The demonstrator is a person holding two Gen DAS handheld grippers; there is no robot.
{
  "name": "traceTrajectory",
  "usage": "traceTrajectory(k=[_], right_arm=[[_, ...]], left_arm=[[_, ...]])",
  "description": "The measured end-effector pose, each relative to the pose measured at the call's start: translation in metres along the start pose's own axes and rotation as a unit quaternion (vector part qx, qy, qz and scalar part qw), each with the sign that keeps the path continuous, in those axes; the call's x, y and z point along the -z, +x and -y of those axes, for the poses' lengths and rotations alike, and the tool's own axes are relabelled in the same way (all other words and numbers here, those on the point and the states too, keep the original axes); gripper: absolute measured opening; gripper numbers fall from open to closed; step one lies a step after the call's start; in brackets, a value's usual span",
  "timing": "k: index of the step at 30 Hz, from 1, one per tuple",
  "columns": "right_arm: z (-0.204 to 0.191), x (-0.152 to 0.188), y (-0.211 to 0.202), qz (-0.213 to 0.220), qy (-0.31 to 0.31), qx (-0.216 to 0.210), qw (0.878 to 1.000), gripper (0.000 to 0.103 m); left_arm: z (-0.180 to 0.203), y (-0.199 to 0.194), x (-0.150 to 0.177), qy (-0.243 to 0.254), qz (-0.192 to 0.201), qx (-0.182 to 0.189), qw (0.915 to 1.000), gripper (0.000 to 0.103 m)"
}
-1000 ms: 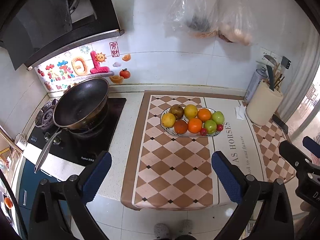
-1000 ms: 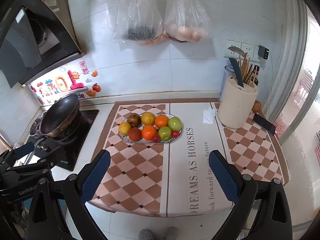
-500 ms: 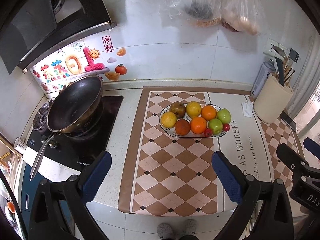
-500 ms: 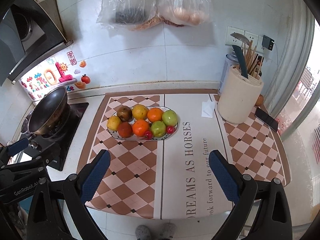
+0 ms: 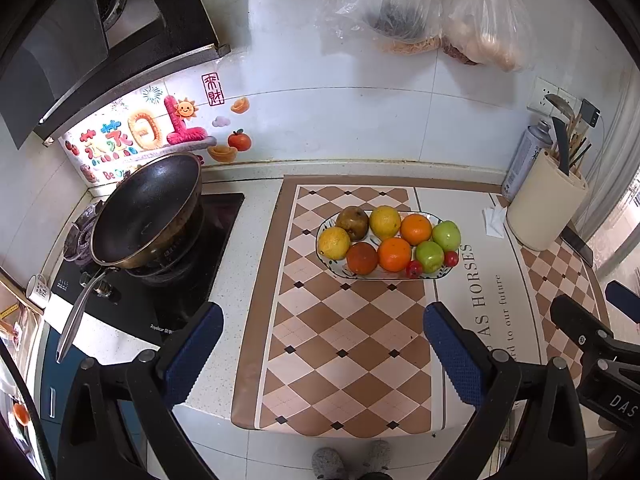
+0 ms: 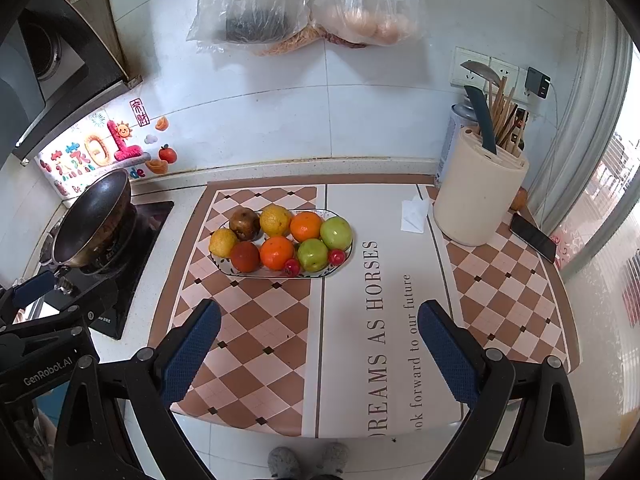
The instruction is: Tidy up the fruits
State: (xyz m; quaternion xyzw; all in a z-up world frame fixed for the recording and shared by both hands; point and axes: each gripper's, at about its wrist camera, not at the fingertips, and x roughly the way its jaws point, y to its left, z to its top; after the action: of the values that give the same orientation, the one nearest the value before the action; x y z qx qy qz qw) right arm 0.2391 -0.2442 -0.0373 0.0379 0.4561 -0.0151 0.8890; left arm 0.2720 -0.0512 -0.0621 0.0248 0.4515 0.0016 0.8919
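- Fruits [image 5: 387, 242] sit together on an oval plate [image 5: 325, 227], on the checked mat [image 5: 344, 344], mid-counter.
- Left to right on the plate, two rows: yellow lemon [image 5: 333, 243], brown pear [image 5: 352, 223], dark red fruit [image 5: 362, 258], second yellow fruit [image 5: 385, 222], two oranges [image 5: 395, 254], two green apples [image 5: 446, 235], two small red fruits [image 5: 414, 269] at the near rim.
- Left of the mat: a wok [image 5: 148, 210] on the stove. Right of it: a knife block [image 6: 478, 196] and a phone [image 6: 533, 237].
- Step in hand, as a judgement: the fruit lies grouped by colour on the plate, which fits either a sorted plate at the end or a full plate about to be sorted. The scene does not settle which, so no next move is called.
- Left gripper [image 5: 320, 344]: fingers wide apart, holding nothing, touching nothing, hovering near the counter's front edge, well short of the plate.
- Right gripper [image 6: 318, 346]: likewise spread wide, empty, clear of the mat, hanging above the lettered strip.
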Motion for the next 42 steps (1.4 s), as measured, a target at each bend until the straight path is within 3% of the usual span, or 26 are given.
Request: traceTrajectory(k=[42], right_arm=[[0.003,0.000,-0.008,0.005,0.003,0.004,1.000,0.101]], left_arm=[[0.003,-0.019,0.002,0.001,0.010,0.001,0.9999,0.102]])
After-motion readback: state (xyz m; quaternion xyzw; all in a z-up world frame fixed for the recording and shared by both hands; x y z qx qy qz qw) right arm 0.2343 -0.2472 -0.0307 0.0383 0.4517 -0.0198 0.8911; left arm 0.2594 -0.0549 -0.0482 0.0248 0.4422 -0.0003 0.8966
